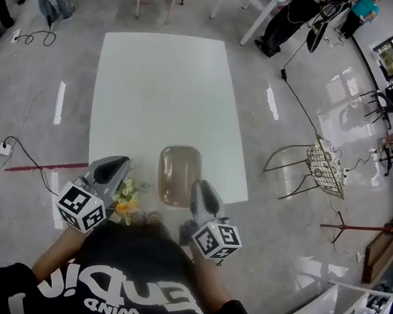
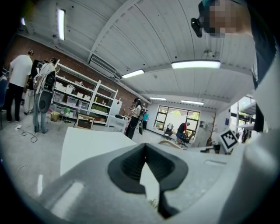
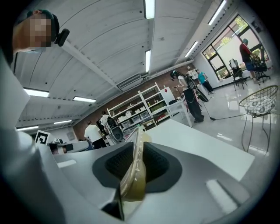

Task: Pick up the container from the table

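One tool (image 3: 136, 148) (right) clamps container (image 1: 179, 172), rim partly hidden.

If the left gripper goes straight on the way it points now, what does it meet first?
Probably nothing near: the left gripper, jaws shut and empty, points low across the white table. Beyond the table's far edge stands a person, but the depth is unclear.

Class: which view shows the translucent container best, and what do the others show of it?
The head view: the whole container shows from above, at the white table's near edge. The right gripper view shows only its rim, edge-on, clamped in the right hand-held gripper. The left gripper view shows none of it.
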The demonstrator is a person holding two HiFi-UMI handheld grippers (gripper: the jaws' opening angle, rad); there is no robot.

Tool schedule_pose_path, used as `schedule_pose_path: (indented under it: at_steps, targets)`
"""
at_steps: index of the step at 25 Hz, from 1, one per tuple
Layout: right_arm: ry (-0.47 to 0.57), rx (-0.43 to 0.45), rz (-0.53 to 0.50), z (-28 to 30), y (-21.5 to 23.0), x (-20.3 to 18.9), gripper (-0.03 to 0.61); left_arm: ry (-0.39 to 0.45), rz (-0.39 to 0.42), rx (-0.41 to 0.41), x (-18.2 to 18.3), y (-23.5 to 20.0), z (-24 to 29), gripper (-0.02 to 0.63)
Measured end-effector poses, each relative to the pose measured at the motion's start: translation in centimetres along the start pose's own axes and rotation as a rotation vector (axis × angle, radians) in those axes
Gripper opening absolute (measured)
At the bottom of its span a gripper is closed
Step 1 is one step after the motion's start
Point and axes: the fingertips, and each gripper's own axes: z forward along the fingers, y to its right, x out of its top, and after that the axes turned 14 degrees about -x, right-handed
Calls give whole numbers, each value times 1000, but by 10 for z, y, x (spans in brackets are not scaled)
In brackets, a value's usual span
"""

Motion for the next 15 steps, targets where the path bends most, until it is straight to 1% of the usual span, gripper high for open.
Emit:
schedule_pose_path:
  at_steps: [2,4,9,15]
  targets:
    - [6,-20,8,-3,-1,0,67,-4,-2,-14,0,1,-1,2]
    - [17,-34,12,-6,-3,1,40,-7,-3,-28,0,1,-2,2]
    - [49,-44,13,-14,-6,-1,40,-21,4,-58,-10,0,-3,2]
    - [66,-53,8,-24,2,-1,40,-25,2,-63,-19,5,0,2]
